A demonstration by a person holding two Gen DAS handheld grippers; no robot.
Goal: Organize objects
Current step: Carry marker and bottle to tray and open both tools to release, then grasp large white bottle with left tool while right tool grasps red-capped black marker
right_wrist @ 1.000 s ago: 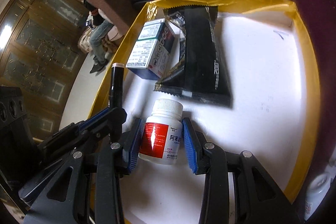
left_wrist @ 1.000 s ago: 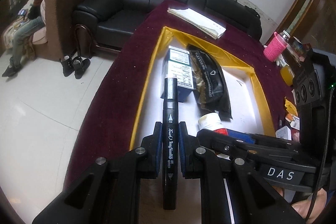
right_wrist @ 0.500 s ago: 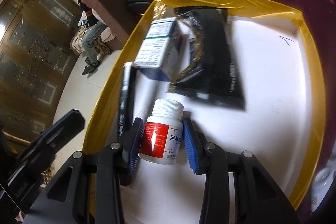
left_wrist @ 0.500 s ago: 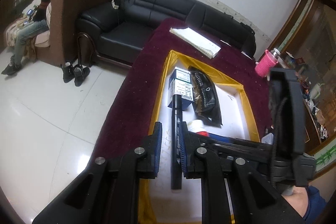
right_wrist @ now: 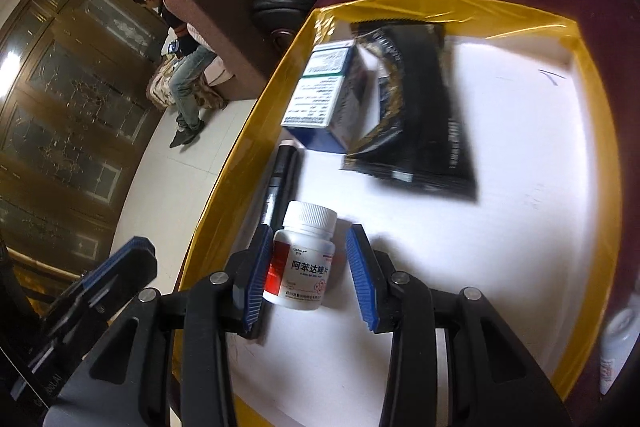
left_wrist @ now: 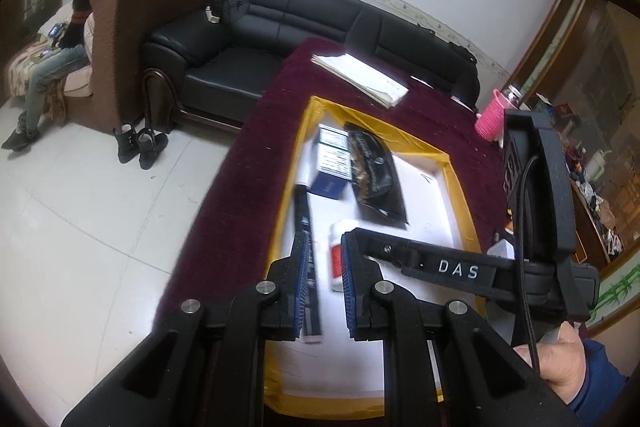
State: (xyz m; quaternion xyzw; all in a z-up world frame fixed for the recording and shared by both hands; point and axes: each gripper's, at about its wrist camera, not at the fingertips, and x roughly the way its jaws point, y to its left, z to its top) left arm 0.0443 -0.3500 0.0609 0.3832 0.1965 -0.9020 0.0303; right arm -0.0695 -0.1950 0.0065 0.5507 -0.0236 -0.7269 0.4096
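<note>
Maroon cloth (left_wrist: 248,195) covers the table, and the yellow-rimmed tray (right_wrist: 248,131) on it is the landmark. Along its left rim lies the black marker (right_wrist: 280,183), with the blue-and-white box (right_wrist: 320,95) beyond it and the black pouch (right_wrist: 420,107) beside the box. Toward the tray's right rim the white floor is bare (broad, open room). The left gripper (left_wrist: 323,283) hovers with jaws spread and empty, the marker below them. The right gripper (right_wrist: 308,271) stands open around the white pill bottle (right_wrist: 306,259), only the left pad touching; it lies near the marker.
</note>
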